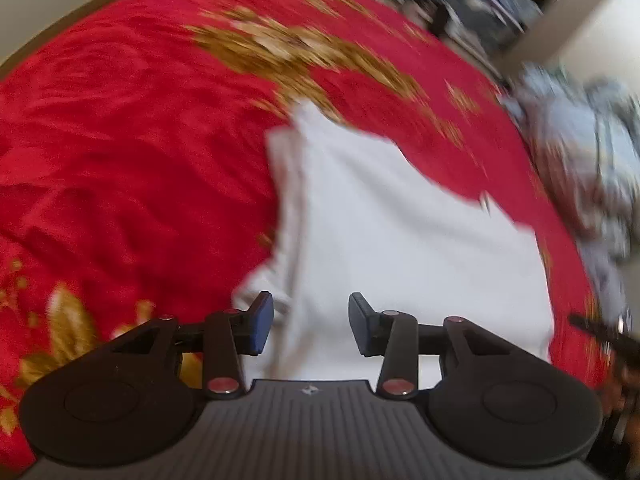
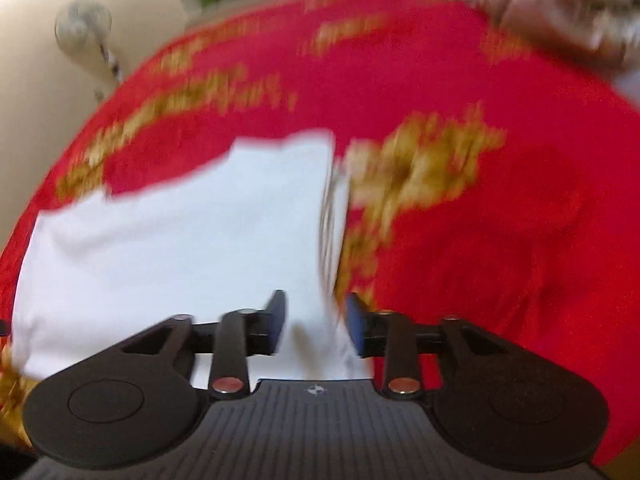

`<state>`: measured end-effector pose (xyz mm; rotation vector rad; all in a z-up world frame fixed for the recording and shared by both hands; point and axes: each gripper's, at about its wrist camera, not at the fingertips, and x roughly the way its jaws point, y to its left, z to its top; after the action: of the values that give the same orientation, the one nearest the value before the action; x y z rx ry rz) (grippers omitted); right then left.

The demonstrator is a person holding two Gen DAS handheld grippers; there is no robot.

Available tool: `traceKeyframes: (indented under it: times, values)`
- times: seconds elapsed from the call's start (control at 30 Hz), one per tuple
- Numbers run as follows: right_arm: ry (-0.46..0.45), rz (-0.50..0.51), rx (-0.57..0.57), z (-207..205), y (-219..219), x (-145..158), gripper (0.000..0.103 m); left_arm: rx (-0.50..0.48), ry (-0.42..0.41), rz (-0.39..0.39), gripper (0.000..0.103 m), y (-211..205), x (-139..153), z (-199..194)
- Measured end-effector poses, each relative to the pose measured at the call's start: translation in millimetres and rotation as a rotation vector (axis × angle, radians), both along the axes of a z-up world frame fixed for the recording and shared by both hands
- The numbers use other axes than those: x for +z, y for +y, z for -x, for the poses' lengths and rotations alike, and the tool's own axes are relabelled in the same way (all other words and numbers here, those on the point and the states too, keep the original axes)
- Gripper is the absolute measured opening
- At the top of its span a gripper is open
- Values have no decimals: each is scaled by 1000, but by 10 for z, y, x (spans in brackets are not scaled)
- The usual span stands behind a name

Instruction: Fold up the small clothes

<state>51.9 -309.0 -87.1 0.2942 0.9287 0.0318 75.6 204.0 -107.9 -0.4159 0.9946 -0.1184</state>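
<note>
Though both views are smeared by blur, a folded white garment (image 1: pixel 400 240) lies on the red, gold-patterned bedspread (image 1: pixel 120 160). Left tongs (image 1: pixel 311 324) and right tongs (image 2: pixel 316 326) stand partly parted above its near edge, gripping nothing. A blurred clothes heap (image 1: pixel 592 152) is cut off at the bed's edge.

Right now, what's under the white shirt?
The white garment lies on a red bedspread with gold flowers. The part of the spread beneath it is covered, so anything else under there can't be seen.
</note>
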Motion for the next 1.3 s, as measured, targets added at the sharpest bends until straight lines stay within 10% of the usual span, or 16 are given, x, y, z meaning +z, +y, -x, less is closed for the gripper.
traceKeyframes:
  times: [0.17,0.6,0.7,0.77,0.83,1.07,1.3]
  values:
    - [-21,-37,-43,-65,-114,53,43,82,55,71,67,211,-167,-60]
    - [-9,-101,-31,-108,33,18,43,32,85,97,69,137,-602,-331]
    - [-13,-103,-24,-105,50,32,43,8,49,54,65,64,-605,-298]
    - [-17,-102,-27,-106,42,43,43,-19,27,44,31,33,-556,-259]
    - [-21,-103,-34,-102,26,55,43,-17,9,84,25,61,-494,-216]
    - [-13,-95,-40,-104,19,39,43,-15,67,151,46,139,-588,-234]
    - [-12,-86,-32,-122,66,35,43,-15,62,159,44,96,-710,-310]
